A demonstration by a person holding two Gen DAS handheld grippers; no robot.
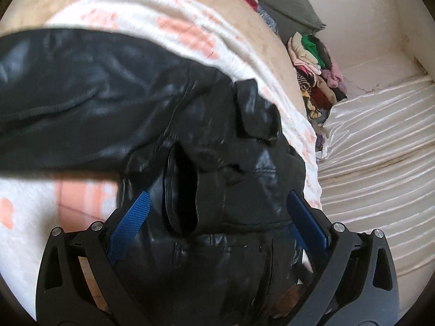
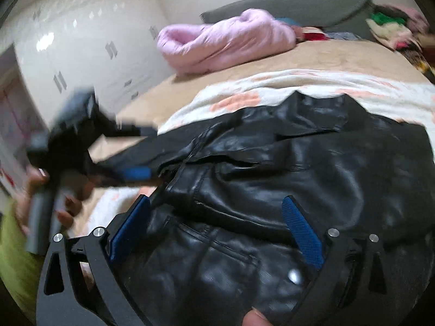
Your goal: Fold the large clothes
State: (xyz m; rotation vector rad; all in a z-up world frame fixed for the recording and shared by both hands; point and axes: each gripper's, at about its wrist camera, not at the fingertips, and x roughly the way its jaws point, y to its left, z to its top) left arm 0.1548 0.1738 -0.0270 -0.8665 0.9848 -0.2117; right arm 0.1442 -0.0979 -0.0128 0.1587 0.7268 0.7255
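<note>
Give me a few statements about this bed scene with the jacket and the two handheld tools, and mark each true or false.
1. The jacket is black and shiny. True.
2. The jacket lies on a bare wooden floor. False: it lies on a white blanket with peach prints, on a bed.
3. A pink padded coat sits further back on the bed. True.
4. The right gripper has its fingers pressed together. False: they stand wide apart over the jacket.
5. A pile of mixed clothes lies beside the bed. True.
6. The left gripper is closed on a green shirt. False: its blue fingers stand apart with jacket leather between them.
</note>
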